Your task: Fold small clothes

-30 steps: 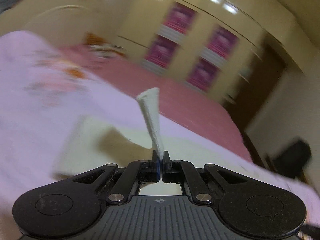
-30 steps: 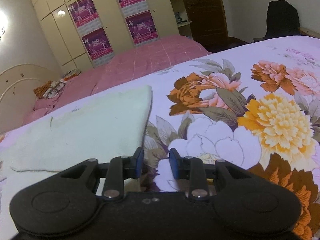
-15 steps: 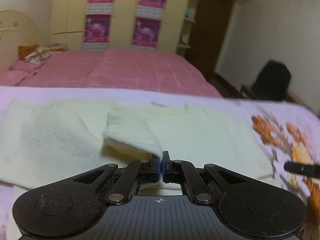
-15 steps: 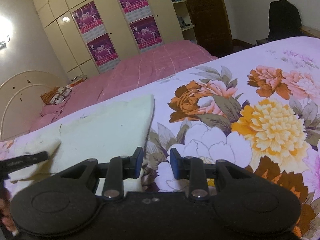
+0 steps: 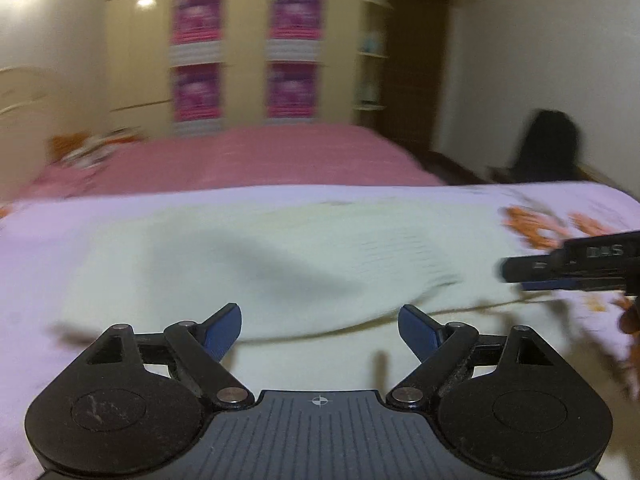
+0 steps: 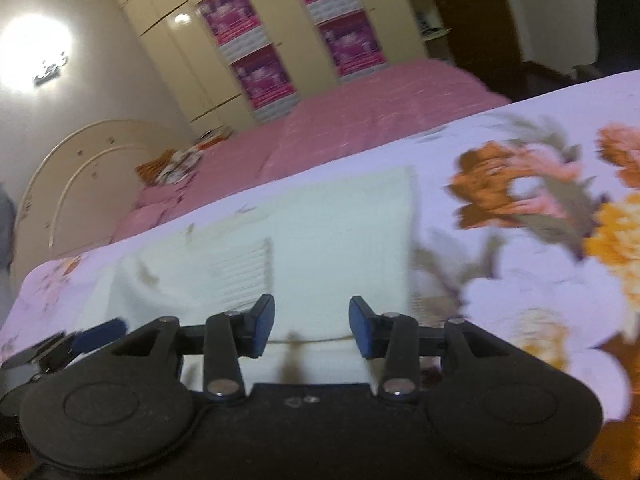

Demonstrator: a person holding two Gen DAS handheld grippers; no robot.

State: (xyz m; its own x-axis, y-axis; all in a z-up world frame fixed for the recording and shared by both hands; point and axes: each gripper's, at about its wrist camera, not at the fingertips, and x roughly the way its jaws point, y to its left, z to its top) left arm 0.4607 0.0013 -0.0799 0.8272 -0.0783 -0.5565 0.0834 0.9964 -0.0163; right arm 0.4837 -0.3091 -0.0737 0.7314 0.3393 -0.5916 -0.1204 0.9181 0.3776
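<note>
A cream knitted garment point(image 5: 304, 256) lies flat on the floral bedspread, with one part folded over itself; it also shows in the right wrist view point(image 6: 320, 248). My left gripper point(image 5: 320, 326) is open and empty, just above the garment's near edge. My right gripper point(image 6: 312, 326) is open and empty over the garment's near right part. The right gripper's finger shows at the right edge of the left wrist view point(image 5: 568, 266). The left gripper's fingertip shows at the left of the right wrist view point(image 6: 96, 338).
The lilac bedspread with orange and white flowers point(image 6: 540, 240) spreads to the right. A second bed with a pink cover point(image 5: 240, 160) lies beyond. A wardrobe with purple posters point(image 5: 244, 60) and a dark chair point(image 5: 548, 148) stand at the far wall.
My left gripper has let go of the garment's corner and opened wide; the folded part now lies flat. My right gripper has moved left over the garment.
</note>
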